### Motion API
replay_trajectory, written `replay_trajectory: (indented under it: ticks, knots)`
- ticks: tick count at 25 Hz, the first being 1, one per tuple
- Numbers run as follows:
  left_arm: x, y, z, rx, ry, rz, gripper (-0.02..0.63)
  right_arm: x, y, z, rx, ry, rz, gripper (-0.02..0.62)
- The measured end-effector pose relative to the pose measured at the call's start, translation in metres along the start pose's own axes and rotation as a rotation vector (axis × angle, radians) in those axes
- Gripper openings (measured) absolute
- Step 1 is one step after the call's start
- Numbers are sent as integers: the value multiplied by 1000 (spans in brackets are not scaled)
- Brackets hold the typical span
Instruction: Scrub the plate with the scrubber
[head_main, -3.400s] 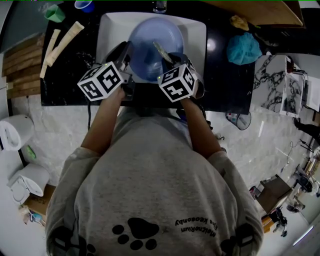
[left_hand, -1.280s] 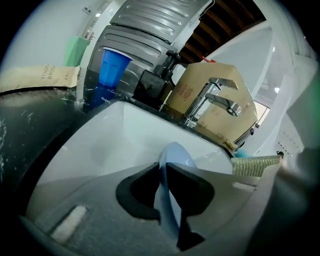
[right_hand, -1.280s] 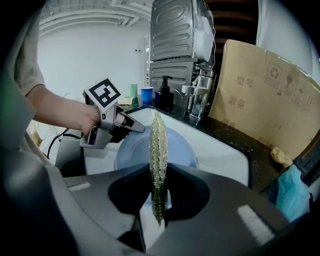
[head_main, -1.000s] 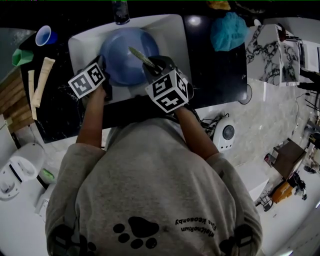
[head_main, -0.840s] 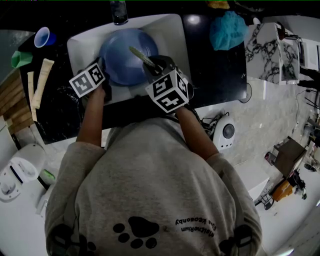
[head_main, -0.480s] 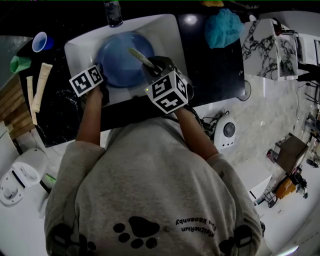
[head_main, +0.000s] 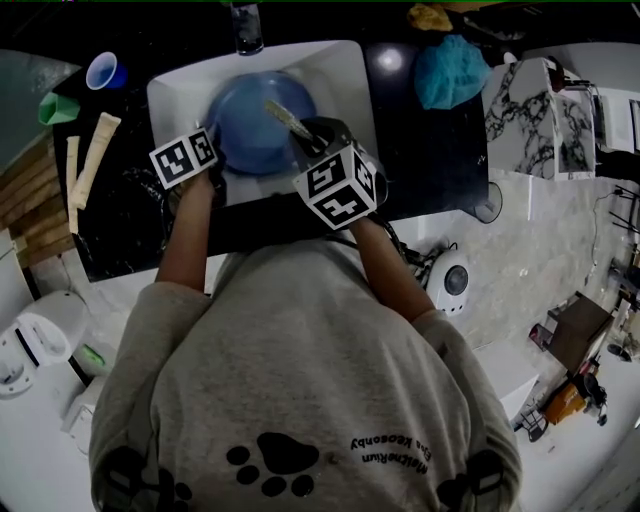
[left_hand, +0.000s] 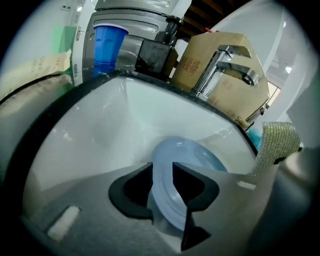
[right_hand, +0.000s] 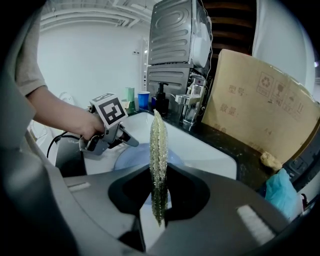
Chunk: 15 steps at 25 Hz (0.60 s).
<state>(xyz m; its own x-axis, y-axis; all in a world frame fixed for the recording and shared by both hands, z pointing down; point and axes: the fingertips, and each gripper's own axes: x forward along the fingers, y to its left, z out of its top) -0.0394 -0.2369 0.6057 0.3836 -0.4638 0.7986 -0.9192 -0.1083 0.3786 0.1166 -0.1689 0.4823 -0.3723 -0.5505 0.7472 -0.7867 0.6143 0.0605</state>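
A blue plate (head_main: 255, 125) lies in the white sink (head_main: 340, 80). My left gripper (head_main: 217, 152) is at the plate's near-left rim. In the left gripper view the rim (left_hand: 162, 187) stands between the jaws of the left gripper (left_hand: 162, 172), which are opening around it. My right gripper (head_main: 315, 135) is shut on a flat, pale green scrubber (head_main: 285, 118) that reaches over the plate's right half. In the right gripper view the scrubber (right_hand: 158, 165) stands on edge between the jaws of the right gripper (right_hand: 159, 195), above the plate (right_hand: 130, 160).
A faucet (left_hand: 225, 65) stands behind the sink. On the black counter are a blue cup (head_main: 105, 70), a green item (head_main: 60, 108) and two pale tubes (head_main: 95, 160) at the left, and a teal cloth (head_main: 450, 70) at the right. Cardboard (right_hand: 265, 100) leans at the back.
Both grippers stay at the plate over the last second, and the scrubber stays above the plate's right half. Only the head view has shifted slightly.
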Motion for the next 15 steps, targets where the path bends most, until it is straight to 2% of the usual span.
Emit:
replay_trajectory:
  ticks: [4, 10, 15]
  knots:
    - [-26, -22, 16, 30, -114, -30, 139, -8, 0, 9, -24, -31, -16, 67]
    - [-88, -67, 59, 200, -419, -48, 138, -25, -13, 33, -19, -140, -68, 67]
    - [-140, -99, 77, 335, -624, -62, 135, -44, -21, 57, -8, -254, -141, 67]
